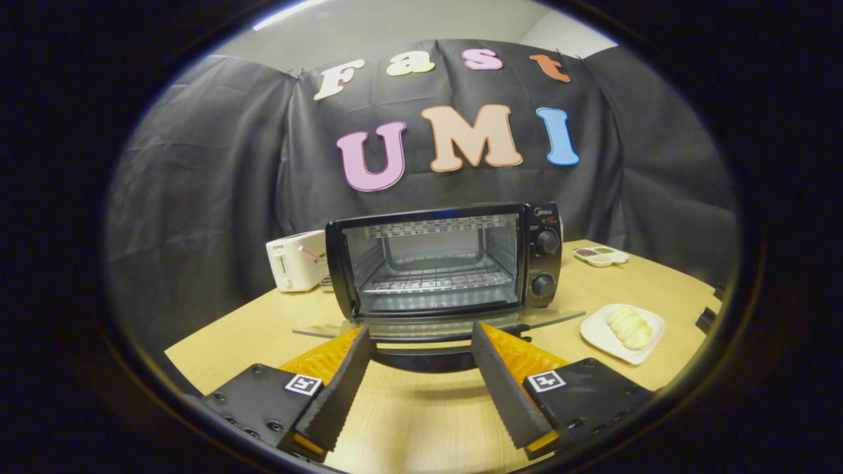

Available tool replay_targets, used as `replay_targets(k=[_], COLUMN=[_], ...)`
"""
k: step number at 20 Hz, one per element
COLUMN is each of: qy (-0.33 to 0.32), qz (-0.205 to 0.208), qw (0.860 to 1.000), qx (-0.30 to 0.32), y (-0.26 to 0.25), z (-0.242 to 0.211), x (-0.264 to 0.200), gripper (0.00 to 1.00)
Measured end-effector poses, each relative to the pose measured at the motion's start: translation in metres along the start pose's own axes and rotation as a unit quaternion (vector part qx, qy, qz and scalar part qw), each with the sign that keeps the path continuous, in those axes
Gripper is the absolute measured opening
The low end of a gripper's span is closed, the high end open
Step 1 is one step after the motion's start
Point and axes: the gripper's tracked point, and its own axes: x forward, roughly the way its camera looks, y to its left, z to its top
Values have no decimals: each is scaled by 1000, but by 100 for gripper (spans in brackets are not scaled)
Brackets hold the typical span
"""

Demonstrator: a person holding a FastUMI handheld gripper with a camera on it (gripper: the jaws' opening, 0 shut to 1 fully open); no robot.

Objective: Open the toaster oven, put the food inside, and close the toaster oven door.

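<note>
Toaster oven (442,263) straight ahead of the claw, door (438,326) dropped flat, handle (421,359) lying between the fingertips. Gripper (420,342) spread wide, gripping nothing, above the wooden table (408,421). Food (629,327) on a white plate (596,332) off to the right of the fingers; white toaster (293,261) beyond, left of the oven.

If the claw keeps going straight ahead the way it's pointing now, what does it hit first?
Most likely the oven door, which hangs folded down, its handle sitting between the fingertips of the open claw. Beyond it is the oven cavity with its rack. Depth is hard to judge, so the door's edge may already be very close.
</note>
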Motion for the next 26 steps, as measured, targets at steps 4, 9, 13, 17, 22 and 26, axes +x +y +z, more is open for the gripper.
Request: replay_targets(k=[4, 9, 13, 17, 22, 26], qy=[19, 46, 57, 49, 11, -33], qz=[1, 4, 1, 13, 37, 13], qw=[1000, 999, 998, 999, 999, 999], qx=[-1, 13, 2, 2, 7, 5], y=[-2, -7, -10, -10, -5, -42], z=[-13, -29, -45, -48, -16, 34], x=[-3, -6, -6, -8, -21, -26], gripper=[96, 94, 93, 92, 90, 90])
